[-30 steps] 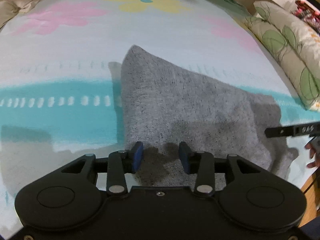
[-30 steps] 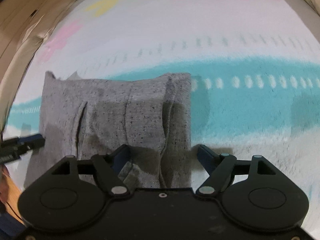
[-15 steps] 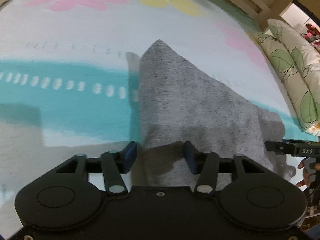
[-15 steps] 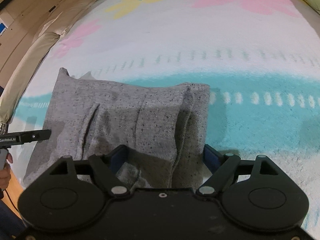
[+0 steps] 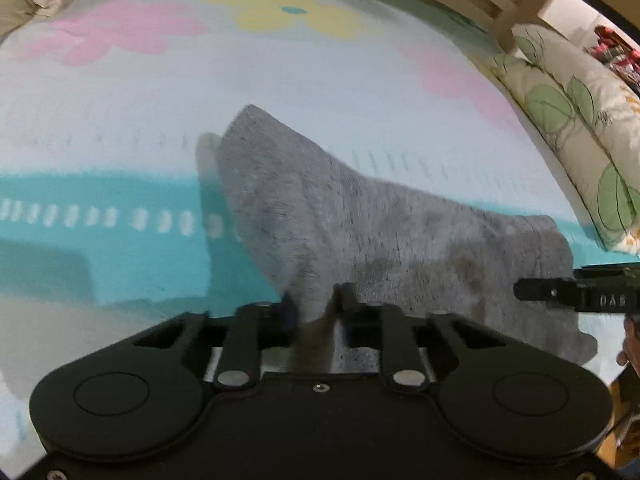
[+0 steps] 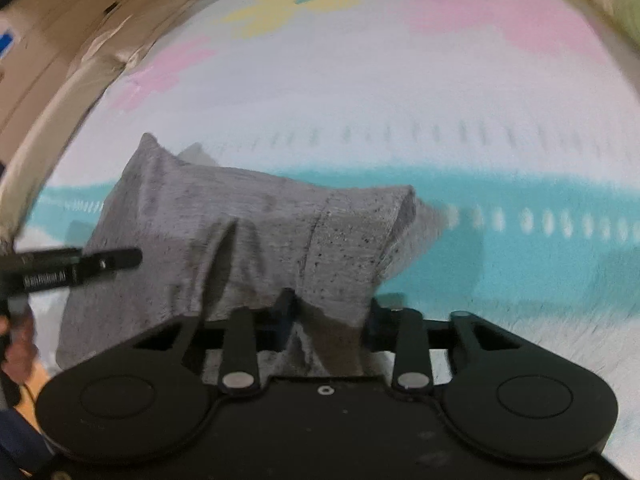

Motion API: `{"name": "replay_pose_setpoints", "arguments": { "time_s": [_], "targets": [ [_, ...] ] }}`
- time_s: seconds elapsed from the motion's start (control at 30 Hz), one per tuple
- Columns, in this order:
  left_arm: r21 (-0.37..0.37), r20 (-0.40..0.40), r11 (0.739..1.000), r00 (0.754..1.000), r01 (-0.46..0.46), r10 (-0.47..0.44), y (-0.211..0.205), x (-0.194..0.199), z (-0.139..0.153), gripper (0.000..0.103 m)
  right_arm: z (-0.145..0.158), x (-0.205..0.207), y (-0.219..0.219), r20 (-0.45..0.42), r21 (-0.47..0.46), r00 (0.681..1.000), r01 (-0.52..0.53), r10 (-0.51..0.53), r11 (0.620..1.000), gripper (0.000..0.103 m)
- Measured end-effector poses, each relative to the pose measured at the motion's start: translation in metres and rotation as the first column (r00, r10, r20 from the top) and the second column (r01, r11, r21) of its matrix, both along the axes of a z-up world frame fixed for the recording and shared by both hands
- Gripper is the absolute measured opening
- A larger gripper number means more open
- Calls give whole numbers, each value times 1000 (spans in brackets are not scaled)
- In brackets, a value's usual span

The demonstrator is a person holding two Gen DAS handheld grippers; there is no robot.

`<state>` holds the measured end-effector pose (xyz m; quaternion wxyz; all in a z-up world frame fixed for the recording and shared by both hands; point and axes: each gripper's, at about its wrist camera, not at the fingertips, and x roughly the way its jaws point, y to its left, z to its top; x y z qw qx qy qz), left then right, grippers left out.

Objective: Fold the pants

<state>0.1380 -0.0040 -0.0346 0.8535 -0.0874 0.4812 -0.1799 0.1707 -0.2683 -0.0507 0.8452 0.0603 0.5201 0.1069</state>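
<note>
Pants (image 5: 360, 232), grey and already folded small, lie on the flowered mat (image 5: 120, 248); their near edge bunches up between both claws. Left gripper (image 5: 314, 304) and right gripper (image 6: 330, 312) are closing on that edge, probably to lift it for another fold.

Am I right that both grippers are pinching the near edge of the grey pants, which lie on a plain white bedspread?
Not quite: the bedspread is not plain. The left wrist view shows pink and yellow flowers and a teal band. The rest holds: the left gripper and right gripper are closing on the near edge of the grey pants.
</note>
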Motion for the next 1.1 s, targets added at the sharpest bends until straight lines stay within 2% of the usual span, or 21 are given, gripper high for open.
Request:
{"name": "replay_pose_setpoints", "arguments": {
  "time_s": [0.1, 0.23, 0.37, 0.5, 0.57, 0.6, 0.63, 0.67, 0.73, 0.8, 0.87, 0.93, 1.1],
  "targets": [
    [-4, 57, 1000, 998, -24, 24, 4, -5, 16, 11, 16, 1, 12, 22, -50, 1000, -15, 17, 999, 28],
    [-24, 101, 999, 994, -38, 40, 10, 7, 36, 11, 40, 14, 19, 76, -41, 997, 0, 4, 999, 28],
    [-12, 152, 994, 982, -111, 112, 15, 43, 56, 11, 64, 43, 35, 168, -36, 986, 19, -13, 999, 27],
    [34, 244, 990, 961, -139, 127, 20, 89, 86, 11, 83, 88, 63, 259, -55, 966, 34, -19, 998, 26],
    [32, 296, 988, 946, -150, 134, 27, 109, 96, 9, 86, 111, 72, 284, -39, 958, 63, -50, 997, 26],
    [32, 311, 988, 941, -152, 135, 28, 123, 98, 12, 85, 124, 77, 291, -34, 955, 73, -60, 997, 28],
    [45, 318, 984, 936, -174, 151, 34, 134, 98, 22, 83, 137, 81, 299, -38, 952, 75, -60, 996, 32],
    [68, 317, 974, 930, -217, 185, 42, 142, 95, 24, 78, 148, 85, 307, -56, 950, 80, -59, 995, 40],
    [114, 306, 930, 903, -349, 301, 60, 152, 80, 19, 67, 164, 92, 322, -145, 941, 158, -105, 977, 41],
    [104, 258, 910, 894, -402, 365, 74, 153, 64, 17, 59, 169, 94, 334, -213, 930, 235, -155, 948, 41],
    [87, 164, 917, 913, -390, 373, 80, 161, 49, 17, 55, 172, 86, 313, -208, 927, 280, -208, 937, 42],
    [83, 118, 931, 932, -354, 344, 81, 165, 43, 17, 55, 170, 79, 309, -191, 916, 325, -258, 926, 42],
    [94, 145, 937, 935, -338, 322, 70, 158, 53, 17, 60, 162, 69, 296, -158, 910, 347, -291, 924, 42]
  ]
}}
